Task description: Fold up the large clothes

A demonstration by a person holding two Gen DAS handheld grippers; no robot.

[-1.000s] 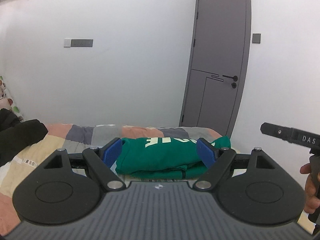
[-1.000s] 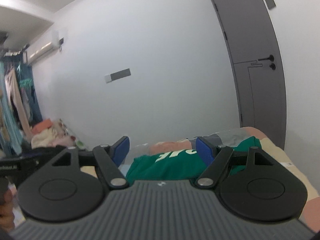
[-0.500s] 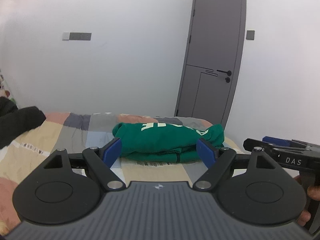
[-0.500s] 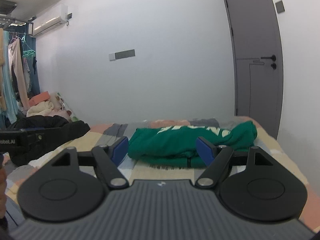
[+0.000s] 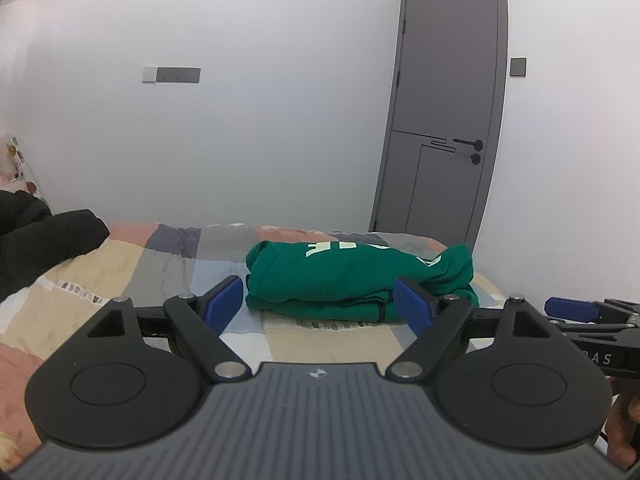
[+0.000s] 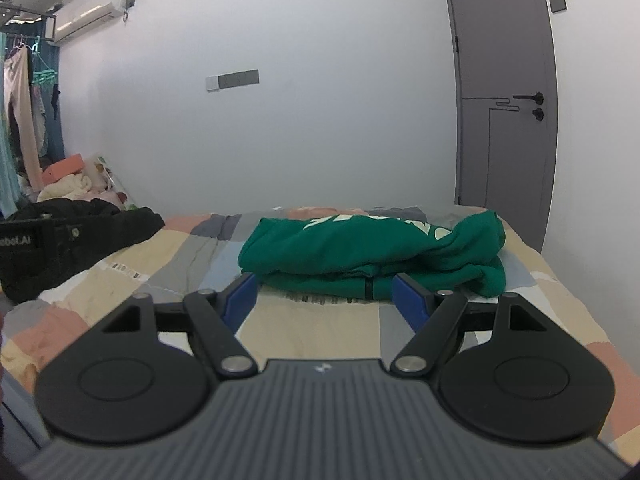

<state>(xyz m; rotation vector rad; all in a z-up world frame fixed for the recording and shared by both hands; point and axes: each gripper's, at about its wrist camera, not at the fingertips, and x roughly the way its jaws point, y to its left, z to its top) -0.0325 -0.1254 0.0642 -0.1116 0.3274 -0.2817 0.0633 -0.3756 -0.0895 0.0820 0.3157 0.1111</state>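
Bedroom seen low across a bed covered in a patchwork quilt of peach, cream, grey and pale blue squares. Lying near the far end, close to a tall grey door: a green sweatshirt with white lettering, already folded into a thick, layered bundle, printed side up, one rounded lump of fabric bulging at its right end. Probably set there as a finished fold, clear of the near working area.

In the foreground of the left wrist view, the left black two-finger gripper with blue pads, jaws spread wide, nothing between them, framing the bundle from a short way back without touching it. Same in the right wrist view: the right black gripper with blue pads, wide apart and empty, just short of the bundle's near edge. Likely held apart and level so as to leave the fold undisturbed.

At left, a heap of black clothing on the quilt, possibly waiting its turn.
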